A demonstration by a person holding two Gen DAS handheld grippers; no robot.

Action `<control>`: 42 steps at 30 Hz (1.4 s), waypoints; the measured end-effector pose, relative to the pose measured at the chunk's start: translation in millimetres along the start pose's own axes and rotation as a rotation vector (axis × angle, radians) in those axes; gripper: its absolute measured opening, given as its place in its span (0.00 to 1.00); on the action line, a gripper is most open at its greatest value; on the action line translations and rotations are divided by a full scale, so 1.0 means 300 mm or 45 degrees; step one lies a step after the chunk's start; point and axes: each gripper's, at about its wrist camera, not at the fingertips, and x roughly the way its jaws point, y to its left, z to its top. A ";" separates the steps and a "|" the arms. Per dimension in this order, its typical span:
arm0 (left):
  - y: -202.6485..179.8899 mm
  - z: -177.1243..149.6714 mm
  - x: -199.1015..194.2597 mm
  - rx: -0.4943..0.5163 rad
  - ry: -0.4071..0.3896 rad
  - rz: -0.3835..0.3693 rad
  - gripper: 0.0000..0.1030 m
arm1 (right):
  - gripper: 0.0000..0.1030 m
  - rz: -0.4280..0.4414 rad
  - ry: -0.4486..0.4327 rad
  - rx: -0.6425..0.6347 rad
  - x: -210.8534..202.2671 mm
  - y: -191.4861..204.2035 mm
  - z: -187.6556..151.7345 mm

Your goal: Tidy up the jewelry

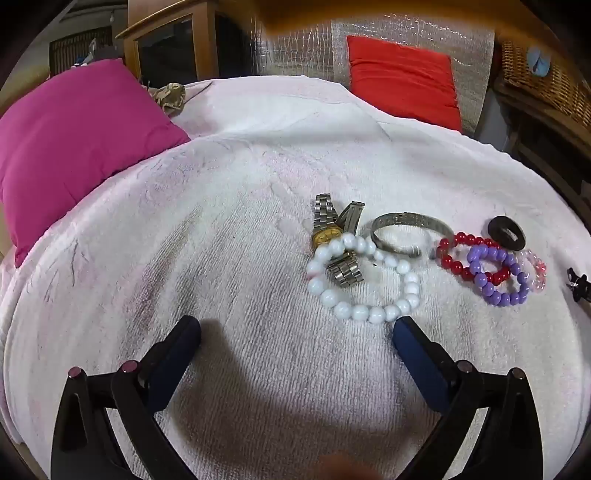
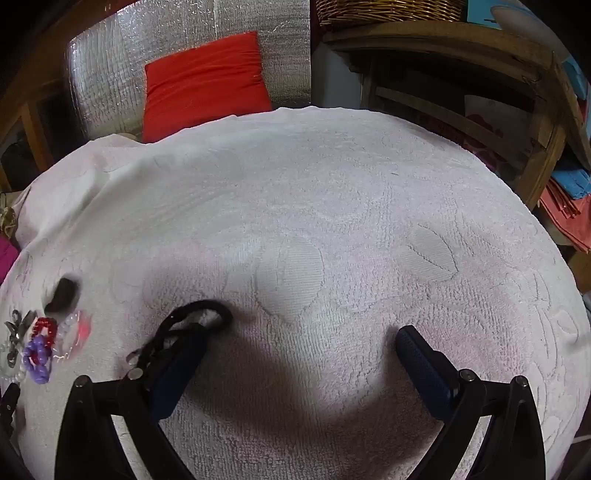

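Note:
On the white towel [image 1: 258, 229] lies a row of jewelry. A white bead bracelet [image 1: 364, 277] overlaps a gold-faced metal watch [image 1: 334, 240]. Right of them are a silver bangle [image 1: 410, 232], a red bead bracelet [image 1: 467, 254], a purple bead bracelet [image 1: 496, 275], a clear pink bracelet [image 1: 537, 269] and a black ring [image 1: 506, 230]. My left gripper [image 1: 297, 328] is open and empty, its right fingertip just below the white beads. My right gripper [image 2: 301, 336] is open over the towel [image 2: 332, 206]; a black cord necklace [image 2: 192, 325] lies at its left finger. The bead bracelets [image 2: 40, 350] show far left.
A magenta cushion [image 1: 74, 136] lies at the towel's left rear and a red cushion [image 1: 402, 77] leans on a silver foil panel behind. Wooden shelves with wicker baskets [image 2: 388, 11] and folded cloths [image 2: 565, 206] stand to the right. A small black clip [image 1: 578, 284] lies at the far right.

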 end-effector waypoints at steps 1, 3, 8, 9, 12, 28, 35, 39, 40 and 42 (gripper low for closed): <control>0.008 -0.002 -0.003 -0.007 -0.002 0.008 1.00 | 1.00 0.000 0.000 0.000 -0.001 0.001 0.000; 0.035 -0.004 -0.007 -0.009 -0.007 0.014 1.00 | 1.00 0.009 0.007 0.008 0.002 -0.002 0.001; -0.022 -0.015 -0.017 0.069 0.000 0.088 1.00 | 1.00 0.010 0.007 0.009 0.007 -0.006 0.002; -0.021 -0.009 -0.009 0.061 0.008 0.084 1.00 | 1.00 0.011 0.007 0.009 0.009 -0.007 0.003; -0.028 -0.007 -0.004 0.062 0.006 0.092 1.00 | 1.00 0.005 0.004 0.005 0.002 0.000 0.000; -0.040 0.009 -0.016 0.066 0.079 0.111 1.00 | 1.00 -0.019 0.090 -0.008 -0.099 0.032 -0.076; -0.101 0.015 -0.475 0.225 -0.208 0.142 1.00 | 1.00 0.039 -0.038 -0.185 -0.490 0.103 -0.154; -0.119 -0.002 -0.751 0.267 -0.338 0.120 1.00 | 1.00 0.069 -0.144 -0.195 -0.731 0.118 -0.172; -0.116 0.006 -0.782 0.266 -0.348 0.121 1.00 | 1.00 0.084 -0.161 -0.187 -0.779 0.119 -0.173; -0.127 -0.008 -0.900 0.281 -0.391 0.133 1.00 | 1.00 0.111 -0.195 -0.176 -0.878 0.131 -0.183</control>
